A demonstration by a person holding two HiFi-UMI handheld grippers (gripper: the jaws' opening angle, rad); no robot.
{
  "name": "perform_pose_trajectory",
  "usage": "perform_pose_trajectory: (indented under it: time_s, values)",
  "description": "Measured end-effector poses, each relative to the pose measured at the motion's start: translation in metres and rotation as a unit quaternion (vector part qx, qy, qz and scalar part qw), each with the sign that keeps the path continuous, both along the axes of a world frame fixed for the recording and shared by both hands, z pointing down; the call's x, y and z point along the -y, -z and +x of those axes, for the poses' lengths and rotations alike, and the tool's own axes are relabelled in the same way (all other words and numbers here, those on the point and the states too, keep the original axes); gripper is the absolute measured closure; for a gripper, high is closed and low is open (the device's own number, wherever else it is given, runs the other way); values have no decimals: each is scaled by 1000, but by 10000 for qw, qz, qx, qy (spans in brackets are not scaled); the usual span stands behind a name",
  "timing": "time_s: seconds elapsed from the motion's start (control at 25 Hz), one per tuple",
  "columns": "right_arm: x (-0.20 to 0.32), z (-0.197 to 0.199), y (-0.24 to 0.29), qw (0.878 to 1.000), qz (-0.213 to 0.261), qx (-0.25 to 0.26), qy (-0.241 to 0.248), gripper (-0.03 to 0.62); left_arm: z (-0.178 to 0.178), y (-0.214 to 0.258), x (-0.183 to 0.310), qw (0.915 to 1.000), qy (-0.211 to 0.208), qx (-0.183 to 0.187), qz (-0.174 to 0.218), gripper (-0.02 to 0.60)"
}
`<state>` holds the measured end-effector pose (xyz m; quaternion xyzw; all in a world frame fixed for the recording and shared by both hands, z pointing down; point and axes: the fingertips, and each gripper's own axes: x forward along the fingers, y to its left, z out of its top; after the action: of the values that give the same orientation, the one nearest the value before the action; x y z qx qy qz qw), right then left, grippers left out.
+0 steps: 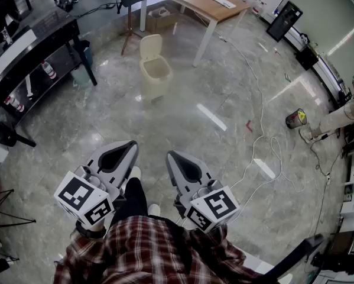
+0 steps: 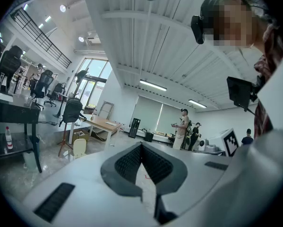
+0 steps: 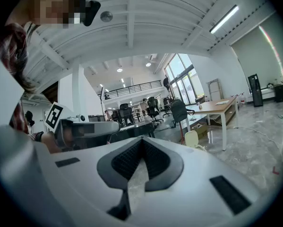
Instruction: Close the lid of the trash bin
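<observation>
A cream trash bin (image 1: 155,74) stands on the grey floor far ahead of me, its lid (image 1: 151,46) tipped up and open. It shows small in the left gripper view, as the bin (image 2: 79,147), and in the right gripper view, as the bin (image 3: 193,139). My left gripper (image 1: 132,145) and right gripper (image 1: 169,155) hang side by side low in front of my body, well short of the bin. Both are shut with nothing between the jaws, as the left gripper (image 2: 141,144) and right gripper (image 3: 142,139) show close up.
A wooden table (image 1: 209,5) stands behind the bin with a cardboard box (image 1: 159,18) under it. A black desk (image 1: 35,49) runs along the left. White cables (image 1: 262,141) trail over the floor at right, near a small can (image 1: 295,118) and a person's leg (image 1: 342,117).
</observation>
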<state>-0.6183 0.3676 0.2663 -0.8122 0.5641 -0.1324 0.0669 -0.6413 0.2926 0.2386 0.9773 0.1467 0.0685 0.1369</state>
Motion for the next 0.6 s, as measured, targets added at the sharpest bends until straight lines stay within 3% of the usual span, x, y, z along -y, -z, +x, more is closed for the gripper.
perform_pose_trajectory:
  time_s: [0.36,0.6]
  values:
    - [117,110,15,9998,5,-160,-108,582,96,14,126,9997,-25,-226,25,572]
    - [169,162,10,9987,62,-8,-501,582,139,1,186,9998,-205,-10,52,572]
